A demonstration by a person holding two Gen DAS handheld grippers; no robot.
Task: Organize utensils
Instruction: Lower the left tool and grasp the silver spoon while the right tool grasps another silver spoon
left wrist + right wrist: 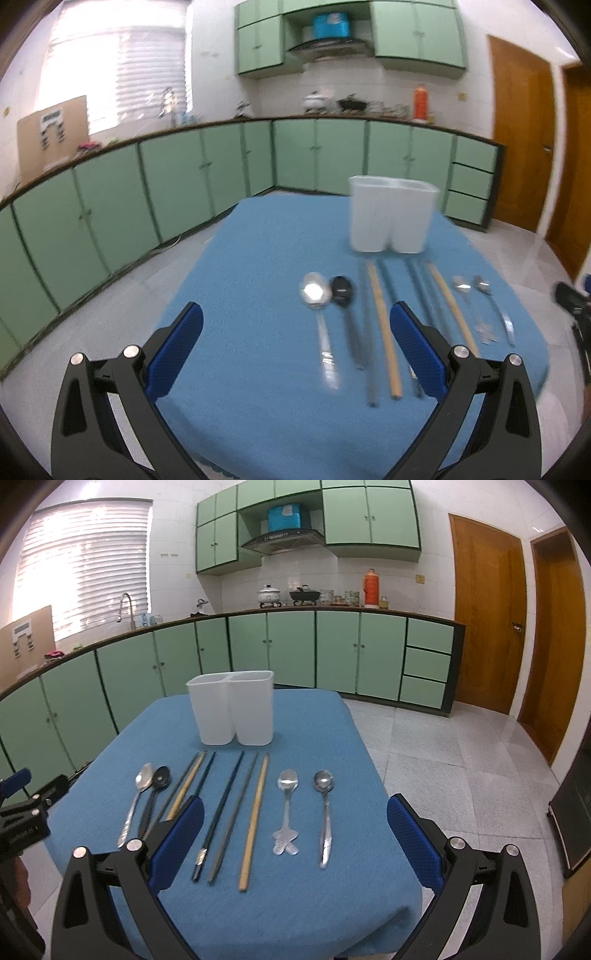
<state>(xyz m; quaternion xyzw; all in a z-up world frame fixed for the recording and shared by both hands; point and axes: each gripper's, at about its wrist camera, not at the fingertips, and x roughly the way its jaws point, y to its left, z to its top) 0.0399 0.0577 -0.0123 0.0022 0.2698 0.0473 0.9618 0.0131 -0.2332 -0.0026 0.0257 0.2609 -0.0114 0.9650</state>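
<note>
Both grippers hang above the near edge of the table with nothing in them. The left gripper has its jaws wide apart, and so does the right gripper; that reads as a ready stance before any pick, since every utensil lies flat on the cloth.

The utensils sit in a neat row across the middle of the right wrist view, handles toward the camera. From the left of that frame: a steel spoon, a black spoon, several chopsticks (some dark, some pale wood; the count is hard to fix where the blue pad covers them), then two more steel spoons and toward the right. Laid parallel and apart like this, each one seems easy to take singly by its handle.

Behind the row, in the centre of the frame, stands a white holder with two compartments, both looking empty. My guess is one side is meant for spoons and the other for chopsticks, so the sorting has not begun.

The table is covered by a blue cloth, slightly fuzzy, which may keep thin sticks from rolling. Around it are a pale tiled floor, green cabinets along the counter, a bright window with blinds at upper left, and wooden doors at right.
</note>
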